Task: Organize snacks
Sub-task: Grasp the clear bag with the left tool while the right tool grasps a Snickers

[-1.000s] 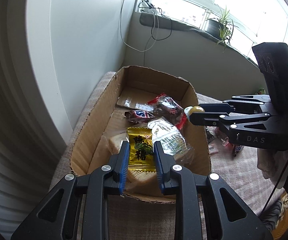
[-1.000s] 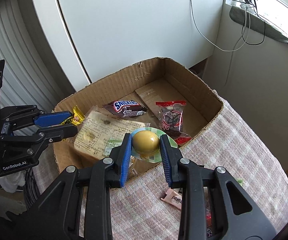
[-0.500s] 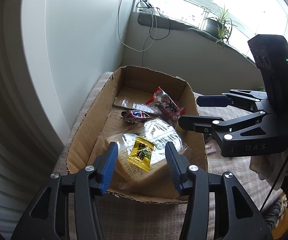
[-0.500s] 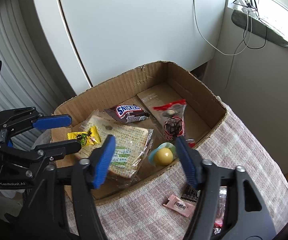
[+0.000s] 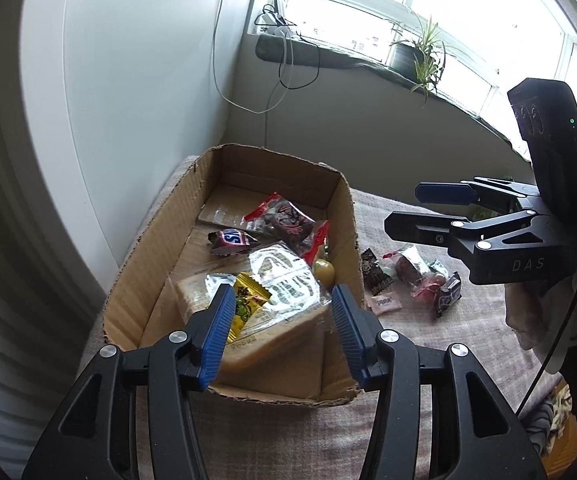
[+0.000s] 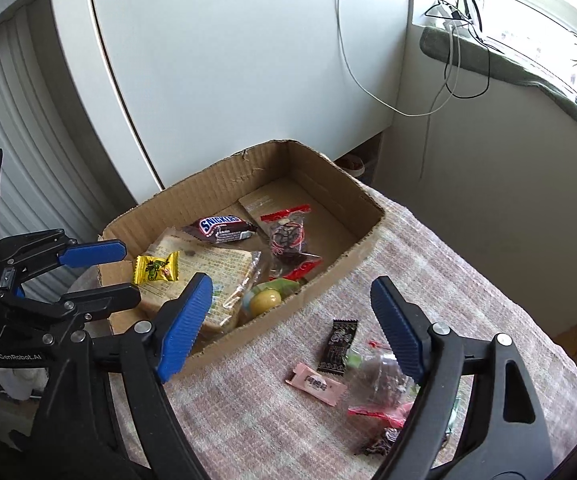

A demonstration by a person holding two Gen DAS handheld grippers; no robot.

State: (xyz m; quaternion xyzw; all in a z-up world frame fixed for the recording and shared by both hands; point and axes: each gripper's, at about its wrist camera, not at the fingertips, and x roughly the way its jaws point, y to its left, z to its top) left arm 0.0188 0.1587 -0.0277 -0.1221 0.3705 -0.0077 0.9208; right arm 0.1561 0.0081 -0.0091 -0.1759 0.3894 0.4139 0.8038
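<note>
Right wrist view: right gripper [image 6: 292,326] spread wide, nothing held, hanging over the cloth-covered table [image 6: 428,248] with the loose snacks just below and ahead of its fingers. Black packet [image 6: 338,345] lies between the fingers, long axis running roughly along them, slightly tilted. Pink packet [image 6: 317,383] sits just beside it, nearer the wrist, lying across. Clear wrapped pieces with red ends [image 6: 380,388] sit under the right-hand finger, partly hidden. Cardboard box [image 6: 352,196] is forward and left of this gripper and already holds the sandwich pack [image 6: 200,264], yellow candy [image 6: 156,267], chocolate bar [image 6: 220,228], red-sealed bag [image 6: 288,236] and egg pack [image 6: 266,300]. Left gripper [image 5: 284,326] is also spread, empty, hovering over the box's near end above the sandwich pack. Loose pile lies well off to its right, so the right gripper is the nearer one. Likely next: drop straight onto the black packet, closing across its narrow width.
</note>
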